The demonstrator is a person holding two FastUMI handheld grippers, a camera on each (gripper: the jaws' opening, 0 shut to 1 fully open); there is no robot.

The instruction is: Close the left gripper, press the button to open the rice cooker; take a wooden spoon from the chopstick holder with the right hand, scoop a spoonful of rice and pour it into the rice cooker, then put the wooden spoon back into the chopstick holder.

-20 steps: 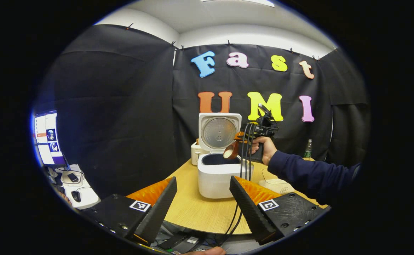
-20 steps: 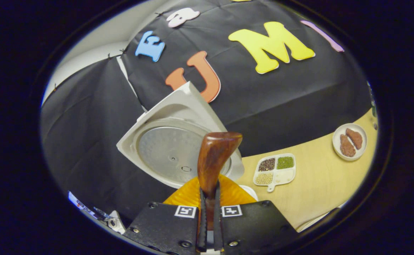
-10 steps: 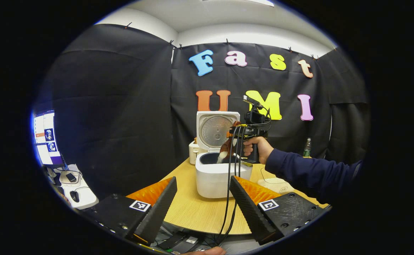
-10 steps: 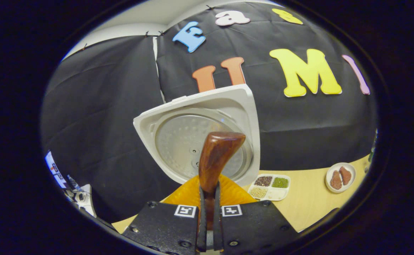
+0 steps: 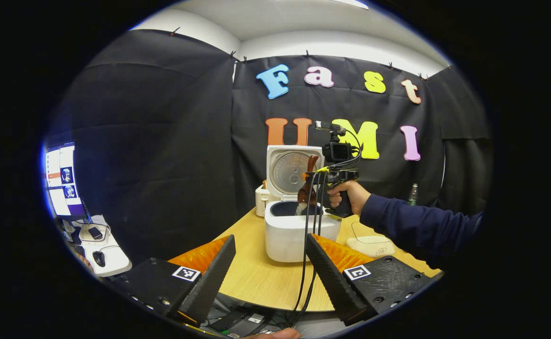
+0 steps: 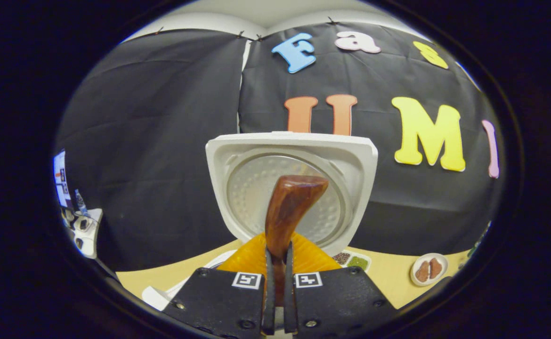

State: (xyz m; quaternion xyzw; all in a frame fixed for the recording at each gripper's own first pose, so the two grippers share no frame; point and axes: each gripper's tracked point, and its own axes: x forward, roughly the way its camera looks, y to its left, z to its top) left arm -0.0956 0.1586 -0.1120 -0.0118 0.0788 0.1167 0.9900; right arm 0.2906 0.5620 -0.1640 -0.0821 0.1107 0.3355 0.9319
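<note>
Your right gripper (image 6: 278, 263) was clamped on the wooden spoon (image 6: 288, 207), both fingers pressing its handle, and in the left gripper view the spoon hung bowl-down over the open pot of the rice cooker (image 5: 299, 230), in front of its raised lid (image 6: 292, 188). Your left gripper (image 5: 270, 263) waited with its fingers spread and holding nothing, well back from the rice cooker at the near edge of the table (image 5: 261, 282).
</note>
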